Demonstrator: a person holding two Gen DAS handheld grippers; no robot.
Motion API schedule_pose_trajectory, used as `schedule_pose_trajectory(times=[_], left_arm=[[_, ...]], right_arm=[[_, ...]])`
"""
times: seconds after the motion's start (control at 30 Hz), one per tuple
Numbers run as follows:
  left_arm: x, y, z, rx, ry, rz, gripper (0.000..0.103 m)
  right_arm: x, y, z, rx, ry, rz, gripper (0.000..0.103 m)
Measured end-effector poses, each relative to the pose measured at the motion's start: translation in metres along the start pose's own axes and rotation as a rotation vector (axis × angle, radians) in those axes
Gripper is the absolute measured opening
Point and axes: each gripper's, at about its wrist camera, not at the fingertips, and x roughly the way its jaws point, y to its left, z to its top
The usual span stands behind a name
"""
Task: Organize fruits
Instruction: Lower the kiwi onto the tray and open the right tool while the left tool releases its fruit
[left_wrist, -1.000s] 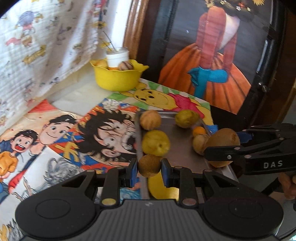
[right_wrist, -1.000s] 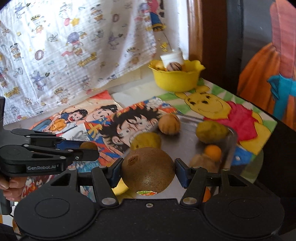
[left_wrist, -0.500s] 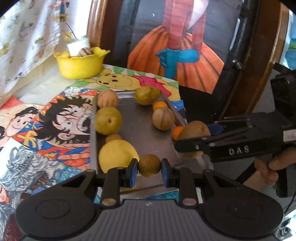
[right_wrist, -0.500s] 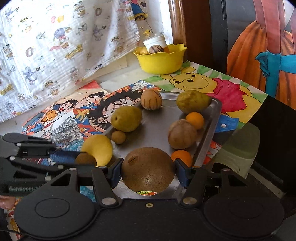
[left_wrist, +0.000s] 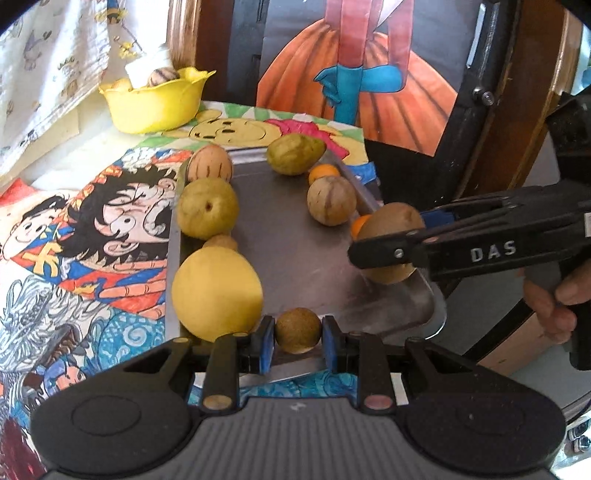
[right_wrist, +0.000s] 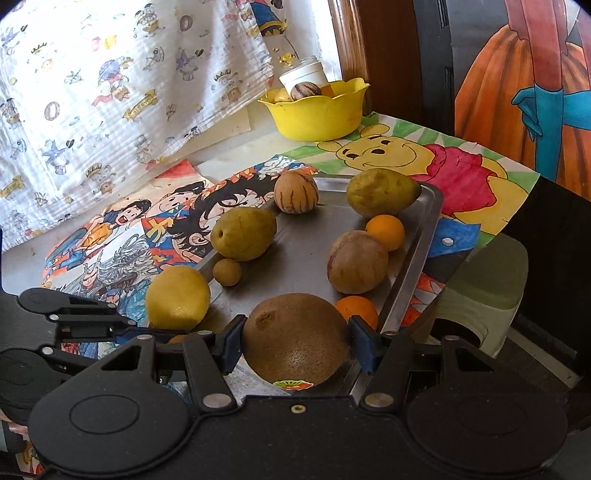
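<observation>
My left gripper (left_wrist: 297, 341) pinches a small brown fruit (left_wrist: 297, 335) at the near edge of the metal tray (left_wrist: 295, 258), just beside the big yellow lemon (left_wrist: 216, 291). My right gripper (right_wrist: 295, 345) clamps a kiwi (right_wrist: 295, 338) over the tray's near right corner, beside an orange (right_wrist: 356, 308). I judge both are held low there to fill the open near rim.

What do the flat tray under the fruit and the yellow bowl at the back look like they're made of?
The tray looks like metal, probably stainless steel: grey, brushed, with a shiny rolled rim and soft reflections of the fruit. The yellow bowl looks like moulded plastic: one even, opaque colour, a thin scalloped rim and a dull gloss. Neither can be confirmed by look alone.
</observation>
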Motion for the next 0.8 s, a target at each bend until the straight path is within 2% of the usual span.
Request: schedule_pose_trajectory(times=[0.2, 0.57, 0.67, 0.7, 0.73, 0.8], left_arm=[[0.001, 0.004, -0.002, -0.021, 0.006, 0.006, 0.030], [-0.004, 0.010, -0.006, -0.059, -0.001, 0.006, 0.031], [-0.009, 0.011, -0.007, -0.074, -0.007, -0.003, 0.041], [-0.011, 0.011, -0.008, -0.077, -0.007, -0.008, 0.052], [-0.014, 0.010, -0.010, -0.077, -0.014, -0.011, 0.057], [-0.020, 0.008, -0.013, -0.065, -0.030, 0.012, 0.060]], right_arm=[[0.001, 0.001, -0.007, 0.029, 0.027, -0.004, 0.061], [-0.002, -0.001, -0.011, 0.064, 0.013, -0.002, 0.063], [-0.005, -0.003, -0.014, 0.088, -0.003, 0.002, 0.064], [-0.007, -0.002, -0.015, 0.096, -0.011, 0.004, 0.065], [-0.009, -0.002, -0.016, 0.102, -0.017, 0.006, 0.065], [-0.012, 0.001, -0.018, 0.107, -0.028, 0.009, 0.067]])
